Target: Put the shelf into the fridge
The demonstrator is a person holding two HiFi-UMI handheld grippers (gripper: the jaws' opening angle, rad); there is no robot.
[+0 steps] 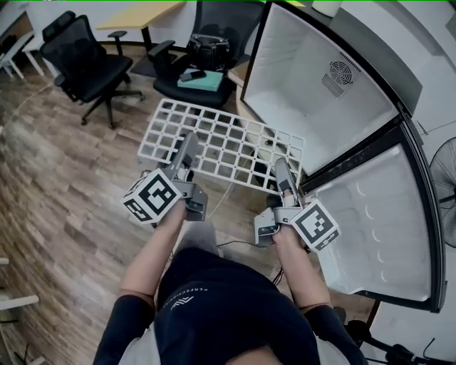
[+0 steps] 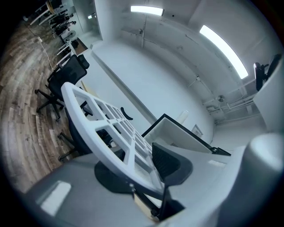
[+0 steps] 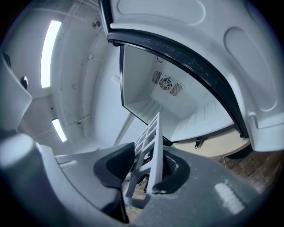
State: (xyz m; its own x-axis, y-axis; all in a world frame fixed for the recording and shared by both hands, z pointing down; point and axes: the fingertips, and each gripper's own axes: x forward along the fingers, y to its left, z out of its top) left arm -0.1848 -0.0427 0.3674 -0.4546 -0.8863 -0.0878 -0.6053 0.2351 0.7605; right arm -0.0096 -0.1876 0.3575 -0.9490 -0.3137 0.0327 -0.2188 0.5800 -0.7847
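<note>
I hold a white grid shelf (image 1: 221, 142) in the air in front of the open fridge (image 1: 313, 85), tilted down toward me. My left gripper (image 1: 187, 146) is shut on its near edge at the left, my right gripper (image 1: 283, 171) on the near edge at the right. In the left gripper view the shelf (image 2: 102, 128) runs away from between the jaws of that gripper (image 2: 142, 173) toward the fridge (image 2: 177, 133). In the right gripper view the shelf edge (image 3: 151, 150) sits askew in the gripper (image 3: 144, 170), with the bare fridge cavity (image 3: 177, 102) straight ahead.
The fridge door (image 1: 377, 221) stands open at my right, close to the right gripper. Two black office chairs (image 1: 85, 64) (image 1: 203, 71) and a desk (image 1: 142, 14) stand beyond the shelf. A fan (image 1: 445, 178) is at the far right. A cable (image 1: 228, 192) lies on the wooden floor.
</note>
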